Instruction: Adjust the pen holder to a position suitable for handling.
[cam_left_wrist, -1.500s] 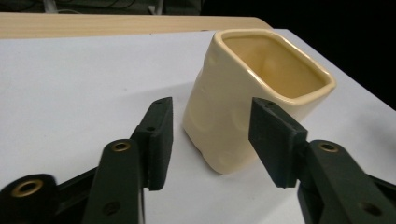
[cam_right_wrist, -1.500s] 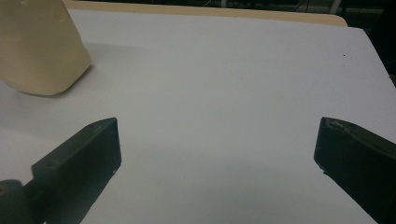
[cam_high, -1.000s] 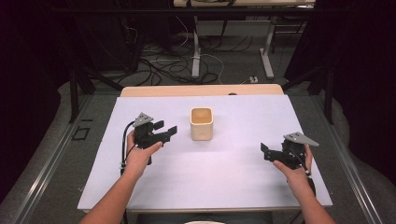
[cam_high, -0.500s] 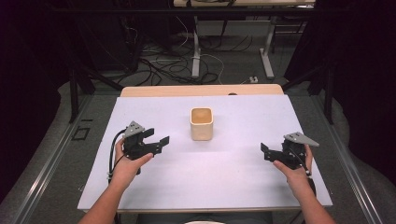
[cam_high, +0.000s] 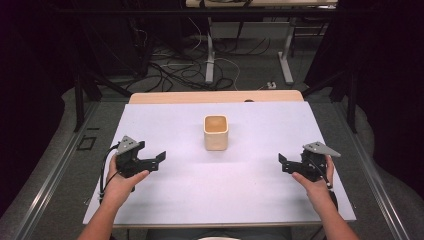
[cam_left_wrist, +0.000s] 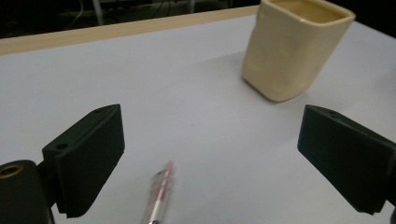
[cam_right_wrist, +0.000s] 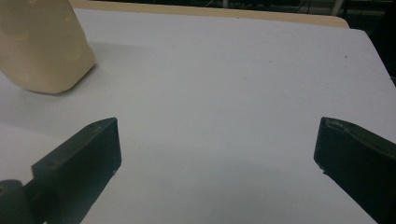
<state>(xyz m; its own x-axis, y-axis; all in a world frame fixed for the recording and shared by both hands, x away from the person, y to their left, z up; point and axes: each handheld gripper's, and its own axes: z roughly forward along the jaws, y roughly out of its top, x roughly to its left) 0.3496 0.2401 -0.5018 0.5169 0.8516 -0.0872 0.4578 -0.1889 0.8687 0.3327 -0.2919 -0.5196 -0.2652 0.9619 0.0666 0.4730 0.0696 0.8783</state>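
Observation:
A cream square cup (cam_high: 216, 132) stands upright in the middle of the white table (cam_high: 250, 185). My left gripper (cam_high: 158, 160) is at the near left, jaws wide open and pointing toward the cup (cam_left_wrist: 294, 46). Between those jaws (cam_left_wrist: 217, 161) a thin clear pen with red inside (cam_left_wrist: 159, 196) lies on the table, blurred. My right gripper (cam_high: 283, 163) rests at the near right, open too, with nothing between its jaws (cam_right_wrist: 217, 163). From there the cup (cam_right_wrist: 42, 42) shows at the upper left.
A wooden strip (cam_high: 215, 96) runs along the table's far edge. Beyond it the floor holds cables (cam_high: 185, 70) and desk legs (cam_high: 286, 55). Bare white surface lies between the cup and both grippers.
My left gripper has drawn back toward the near left, away from the cup. The right gripper and the cup have stayed put.

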